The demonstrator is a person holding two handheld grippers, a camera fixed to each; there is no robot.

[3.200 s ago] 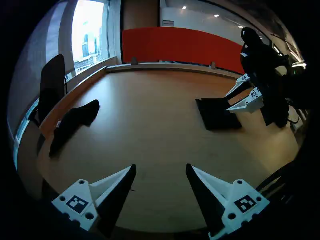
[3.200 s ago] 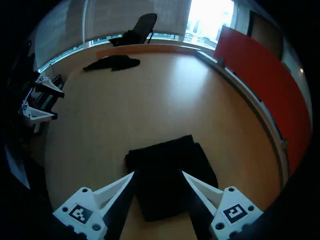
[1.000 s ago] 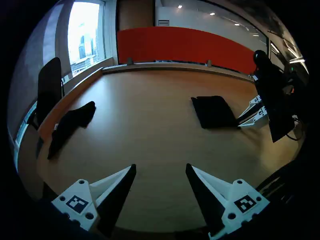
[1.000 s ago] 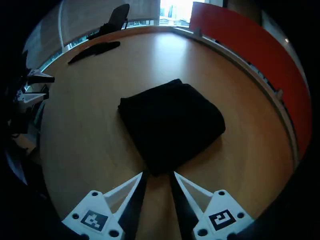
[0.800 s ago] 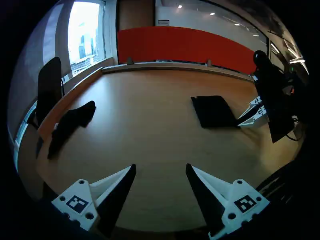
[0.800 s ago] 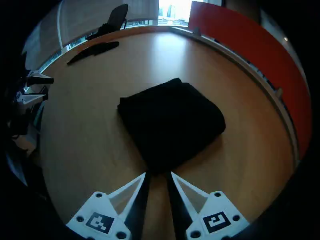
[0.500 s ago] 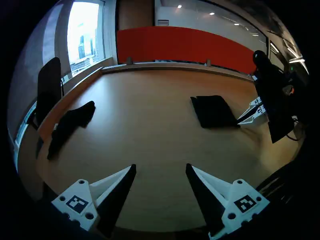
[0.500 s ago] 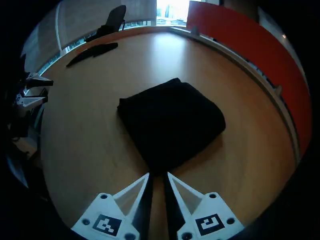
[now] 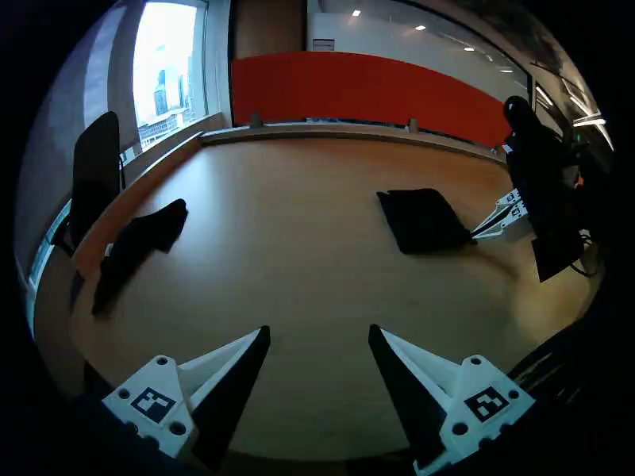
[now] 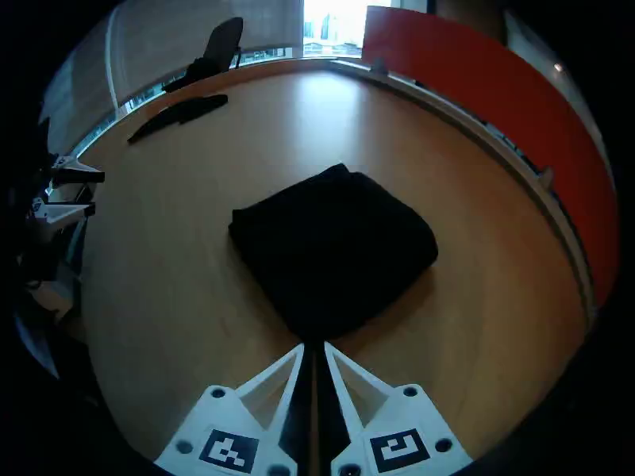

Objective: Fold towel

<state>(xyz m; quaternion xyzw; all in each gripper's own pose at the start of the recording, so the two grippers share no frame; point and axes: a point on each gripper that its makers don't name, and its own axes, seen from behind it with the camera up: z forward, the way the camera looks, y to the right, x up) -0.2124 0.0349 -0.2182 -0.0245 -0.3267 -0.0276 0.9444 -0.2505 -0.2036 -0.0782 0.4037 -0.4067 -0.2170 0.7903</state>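
A black towel [image 10: 333,246], folded into a thick square, lies flat on the wooden table [image 10: 444,317]. My right gripper [image 10: 314,347] is shut, with only a thin slit between its fingers. Its tips sit right at the towel's near corner; nothing shows between them. In the left gripper view the same towel [image 9: 421,220] lies at the right of the table [image 9: 294,238], and the right gripper [image 9: 486,229] points at its edge. My left gripper [image 9: 317,329] hovers open over bare wood with nothing between its fingers. It also shows at the far left [image 10: 97,193] in the right gripper view.
A second dark cloth [image 9: 135,242] lies crumpled near the table's left edge, also seen far off [image 10: 178,113]. A black chair [image 9: 95,170] stands behind it by the window. A red partition [image 9: 365,87] runs along the far side. A person in dark clothing [image 9: 544,190] holds the right gripper.
The right gripper's fingers have closed from a clear gap to nearly touching and drawn back slightly from the towel. The left gripper and towel have stayed put.
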